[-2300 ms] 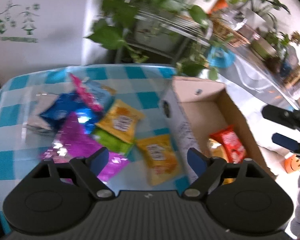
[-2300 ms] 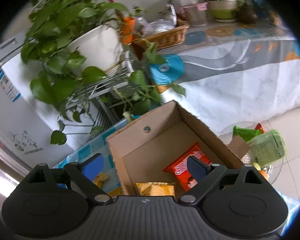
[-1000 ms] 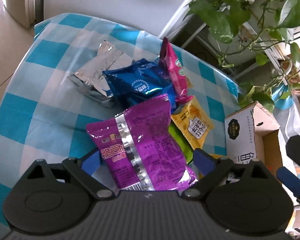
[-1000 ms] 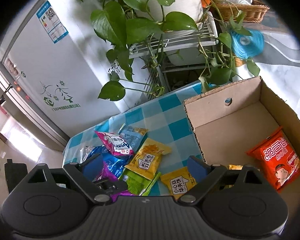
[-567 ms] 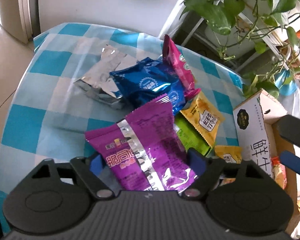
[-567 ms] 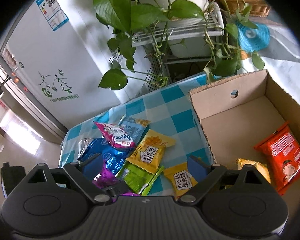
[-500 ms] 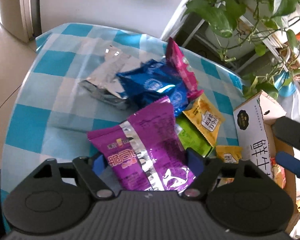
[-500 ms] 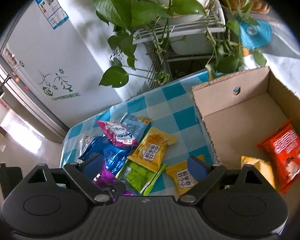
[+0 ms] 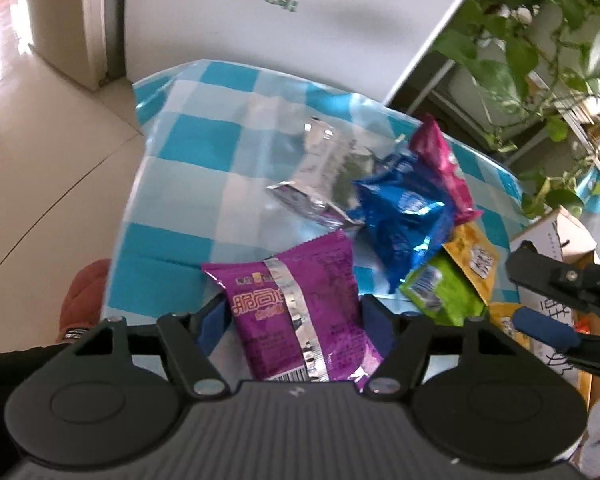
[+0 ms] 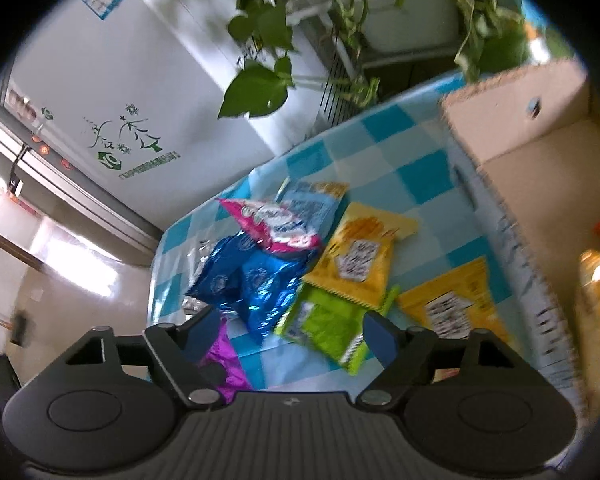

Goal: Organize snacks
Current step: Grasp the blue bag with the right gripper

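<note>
Left wrist view: the purple snack bag (image 9: 296, 312) is flanked by the closing left gripper (image 9: 294, 322), pad contact unclear.

Right wrist view: the green snack bag (image 10: 328, 320), at 12 o'clock on the checkered surface (image 10: 380, 148), is approached by the half-wide, closing right gripper (image 10: 288, 336).

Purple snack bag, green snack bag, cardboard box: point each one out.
purple snack bag (image 9: 300, 320), left wrist view, middle of its printed face.
green snack bag (image 10: 324, 326), right wrist view, centre of the wrapper.
cardboard box (image 10: 516, 124), right wrist view, inner back wall.
</note>
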{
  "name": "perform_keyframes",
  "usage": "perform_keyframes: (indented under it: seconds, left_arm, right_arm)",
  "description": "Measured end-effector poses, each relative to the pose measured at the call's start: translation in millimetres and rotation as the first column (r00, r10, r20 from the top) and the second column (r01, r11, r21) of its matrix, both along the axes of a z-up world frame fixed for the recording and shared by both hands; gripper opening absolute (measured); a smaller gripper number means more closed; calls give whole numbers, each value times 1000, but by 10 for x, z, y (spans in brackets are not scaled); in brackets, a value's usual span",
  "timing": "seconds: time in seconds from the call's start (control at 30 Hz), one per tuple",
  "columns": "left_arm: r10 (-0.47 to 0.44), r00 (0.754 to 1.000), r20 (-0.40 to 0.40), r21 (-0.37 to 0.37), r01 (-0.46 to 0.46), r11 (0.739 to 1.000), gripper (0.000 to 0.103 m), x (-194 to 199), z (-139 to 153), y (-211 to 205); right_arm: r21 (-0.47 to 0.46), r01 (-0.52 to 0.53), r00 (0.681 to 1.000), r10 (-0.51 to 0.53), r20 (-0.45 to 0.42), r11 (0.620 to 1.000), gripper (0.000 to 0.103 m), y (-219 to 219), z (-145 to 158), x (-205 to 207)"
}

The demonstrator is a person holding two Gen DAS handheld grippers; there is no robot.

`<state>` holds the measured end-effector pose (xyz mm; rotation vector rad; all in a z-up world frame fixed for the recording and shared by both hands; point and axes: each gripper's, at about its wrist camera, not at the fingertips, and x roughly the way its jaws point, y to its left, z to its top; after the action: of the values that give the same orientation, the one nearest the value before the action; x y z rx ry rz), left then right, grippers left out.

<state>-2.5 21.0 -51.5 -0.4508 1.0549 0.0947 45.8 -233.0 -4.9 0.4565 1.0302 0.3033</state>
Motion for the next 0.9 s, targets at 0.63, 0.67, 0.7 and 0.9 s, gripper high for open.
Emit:
perform_keyframes:
  seconds: [0.63, 0.67, 0.7, 0.9]
  left_arm:
    - [22, 999, -27, 26, -22, 999, 83, 1, -39, 108]
    - [13, 1000, -27, 33, -12, 999, 85, 6, -40, 89]
    - [5, 1000, -27, 41, -4, 999, 88, 13, -43, 66]
    - [-35, 999, -37, 83, 38, 996, 99, 39, -77, -47]
  right_arm:
    - [17, 67, 994, -65, -85, 998, 91, 596, -387, 561]
    - [4, 67, 994, -66, -86, 998, 91, 622, -405, 574]
    - [-5, 65, 994, -65, -84, 998, 91, 651, -424, 582]
    - [-48, 101, 992, -104, -73, 994, 79, 716, -456, 589]
